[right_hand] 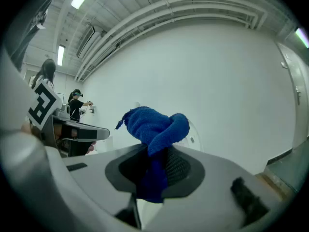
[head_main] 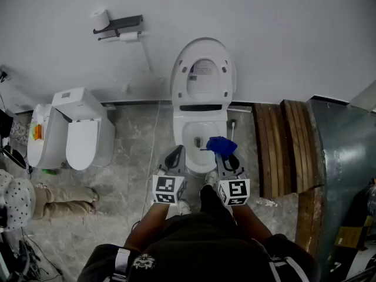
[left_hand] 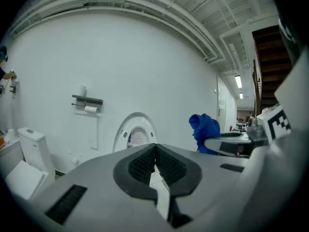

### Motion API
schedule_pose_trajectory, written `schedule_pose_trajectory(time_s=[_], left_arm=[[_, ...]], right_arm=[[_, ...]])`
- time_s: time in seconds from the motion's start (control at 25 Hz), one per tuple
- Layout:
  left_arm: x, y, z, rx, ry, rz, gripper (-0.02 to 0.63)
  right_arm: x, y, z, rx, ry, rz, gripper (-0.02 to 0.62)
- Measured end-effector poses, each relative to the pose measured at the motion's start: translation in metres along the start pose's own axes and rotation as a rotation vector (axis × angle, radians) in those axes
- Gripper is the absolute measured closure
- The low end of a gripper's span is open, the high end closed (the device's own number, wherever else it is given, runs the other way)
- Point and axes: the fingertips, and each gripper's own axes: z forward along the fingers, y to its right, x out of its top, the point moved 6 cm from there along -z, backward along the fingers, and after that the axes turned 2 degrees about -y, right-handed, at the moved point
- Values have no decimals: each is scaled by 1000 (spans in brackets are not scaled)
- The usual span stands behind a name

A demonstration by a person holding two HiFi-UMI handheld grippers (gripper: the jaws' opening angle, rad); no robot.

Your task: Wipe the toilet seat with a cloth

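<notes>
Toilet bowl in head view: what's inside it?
The toilet bowl shows bare white with a small dark spot mid-bowl. The blue cloth, pinched in the right gripper, hides its right front part from view.

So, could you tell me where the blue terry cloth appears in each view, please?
Head view: blue terry cloth at centre, over the toilet bowl.
Left gripper view: right of centre.
Right gripper view: centre, between the fingers.
Shared landmark: raised white toilet lid.

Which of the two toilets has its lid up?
The toilet in the middle of the head view: its lid stands upright and the seat shows. The toilet on the left is closed.
</notes>
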Motion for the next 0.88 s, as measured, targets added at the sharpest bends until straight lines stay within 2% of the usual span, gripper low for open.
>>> schedule_pose_trajectory(time_s=[0.24,0.44,0.68,0.88], left_arm=[[15,-6,62,12,-11,22,597],[32,-4,115,-16,11,29,597],[45,-14,155,69,-17,20,597],[49,-23,172,125,-36,17,597]], right_arm=[[9,42,53,25,4,4,515],[24,73,93,88,10,0,515],[39,102,132,164,29,-16,515],[40,118,155,183,29,5,515]])
